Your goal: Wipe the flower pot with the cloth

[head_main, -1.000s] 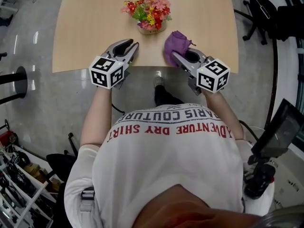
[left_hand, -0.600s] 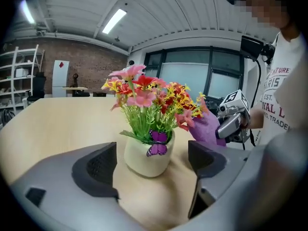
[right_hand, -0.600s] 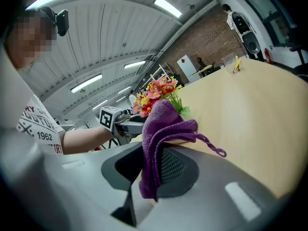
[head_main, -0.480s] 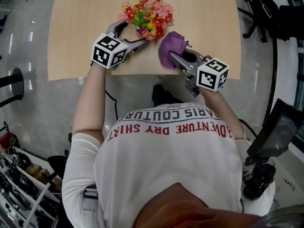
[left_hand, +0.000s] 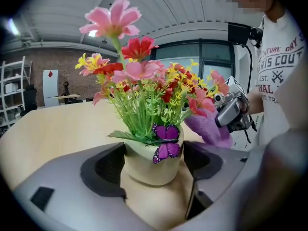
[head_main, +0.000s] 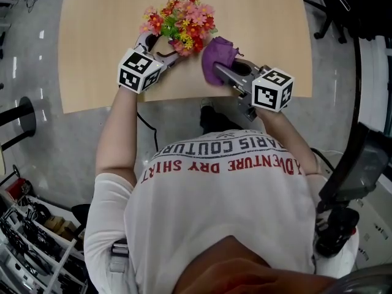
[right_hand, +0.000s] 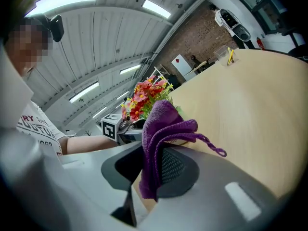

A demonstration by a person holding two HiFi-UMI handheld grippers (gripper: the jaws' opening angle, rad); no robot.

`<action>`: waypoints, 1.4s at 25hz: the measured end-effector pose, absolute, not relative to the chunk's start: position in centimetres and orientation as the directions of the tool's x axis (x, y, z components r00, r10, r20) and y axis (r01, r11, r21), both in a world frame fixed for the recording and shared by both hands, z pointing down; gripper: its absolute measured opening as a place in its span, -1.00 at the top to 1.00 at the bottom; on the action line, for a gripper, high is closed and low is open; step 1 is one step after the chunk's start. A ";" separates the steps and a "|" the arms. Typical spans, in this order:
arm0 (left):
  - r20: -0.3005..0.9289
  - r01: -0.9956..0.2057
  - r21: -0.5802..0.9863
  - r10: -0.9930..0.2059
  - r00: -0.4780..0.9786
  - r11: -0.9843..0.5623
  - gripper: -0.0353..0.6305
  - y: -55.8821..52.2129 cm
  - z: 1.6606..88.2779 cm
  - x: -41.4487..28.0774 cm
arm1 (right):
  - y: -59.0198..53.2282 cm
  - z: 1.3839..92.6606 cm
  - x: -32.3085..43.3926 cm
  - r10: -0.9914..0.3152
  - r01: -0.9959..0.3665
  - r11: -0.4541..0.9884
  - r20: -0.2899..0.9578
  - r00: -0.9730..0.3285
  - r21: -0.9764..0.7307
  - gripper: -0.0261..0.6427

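The cream flower pot (left_hand: 144,170) with a purple butterfly (left_hand: 167,144) and a bunch of pink, red and yellow flowers (head_main: 177,20) stands near the front edge of the wooden table (head_main: 263,17). My left gripper (left_hand: 155,154) straddles the pot. Its jaws are closing, and both pads lie against the pot's sides. In the head view the left gripper (head_main: 160,46) reaches under the flowers from the left. My right gripper (head_main: 222,73) is shut on a bunched purple cloth (right_hand: 159,129), which it holds just right of the flowers, apart from the pot.
Grey floor lies past the table's front edge (head_main: 184,100). Black office chairs (head_main: 343,11) stand at the right. A shelf of clutter (head_main: 30,237) is at the lower left. Bare tabletop stretches behind and to both sides of the pot.
My left gripper moved from the table's front edge forward to the pot, and its jaws opened and came round it. The right gripper with the cloth stayed almost in place.
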State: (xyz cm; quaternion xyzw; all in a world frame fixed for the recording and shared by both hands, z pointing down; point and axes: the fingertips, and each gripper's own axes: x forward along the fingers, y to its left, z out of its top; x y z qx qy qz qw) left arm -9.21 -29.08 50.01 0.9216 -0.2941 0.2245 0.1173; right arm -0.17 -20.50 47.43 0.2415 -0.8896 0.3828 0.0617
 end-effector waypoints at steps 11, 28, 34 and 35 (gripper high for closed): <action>0.501 -0.705 0.093 -0.579 0.643 -0.703 -0.25 -27.7 51.1 -9.4 | -21.0 48.0 -0.1 -0.424 -0.448 0.538 0.230 -0.876 -0.714 0.74; 0.512 -0.679 0.111 -0.544 0.665 -0.726 -0.22 -25.5 51.9 -7.8 | -22.3 53.7 0.0 -0.426 -0.643 0.421 0.487 -0.763 -0.640 0.74; 0.506 -0.659 0.115 -0.527 0.683 -0.743 -0.22 -25.3 51.8 -8.3 | -22.4 55.0 0.0 -0.335 -0.671 0.444 0.584 -0.739 -0.594 0.74; 0.505 -0.655 0.115 -0.523 0.686 -0.747 -0.22 -25.3 51.8 -8.5 | -22.3 54.9 -0.1 -0.322 -0.662 0.447 0.583 -0.746 -0.601 0.74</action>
